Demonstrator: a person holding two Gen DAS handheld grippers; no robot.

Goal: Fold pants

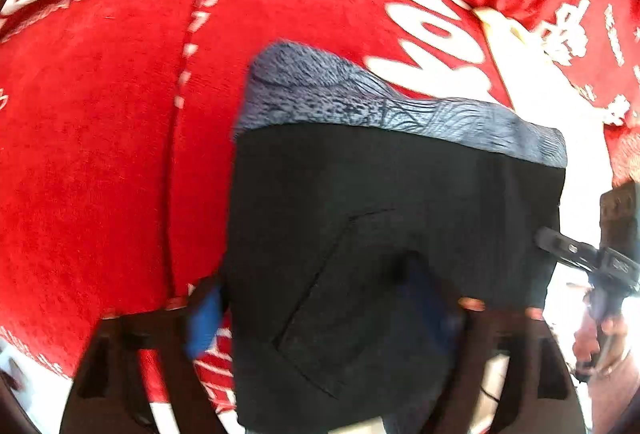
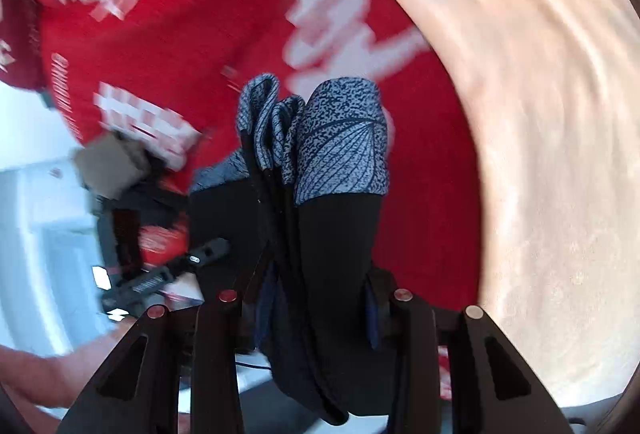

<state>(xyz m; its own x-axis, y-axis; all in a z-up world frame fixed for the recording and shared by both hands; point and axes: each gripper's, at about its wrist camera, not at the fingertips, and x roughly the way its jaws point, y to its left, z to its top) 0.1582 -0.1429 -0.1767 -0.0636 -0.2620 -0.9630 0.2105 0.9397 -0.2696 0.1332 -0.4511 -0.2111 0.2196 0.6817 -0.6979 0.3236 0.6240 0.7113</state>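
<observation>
With both my tongs clamped on the black pants (image 1: pixel 380 234) at frame centre, left gripper (image 1: pixel 320 322) and right gripper (image 2: pixel 316 314), I should keep the grey-patterned band (image 2: pixel 344 138) edges level while lowering onto the red cloth (image 1: pixel 100 154).

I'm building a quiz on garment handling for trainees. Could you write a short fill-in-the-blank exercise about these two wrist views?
1. The pants are mostly ____ in colour.
2. A patterned ____ band runs along one end of the pants.
3. The cloth behind the pants is ____ with white lettering.
4. The right gripper is ____ on the pants.

Missing words: black; grey; red; shut
</observation>
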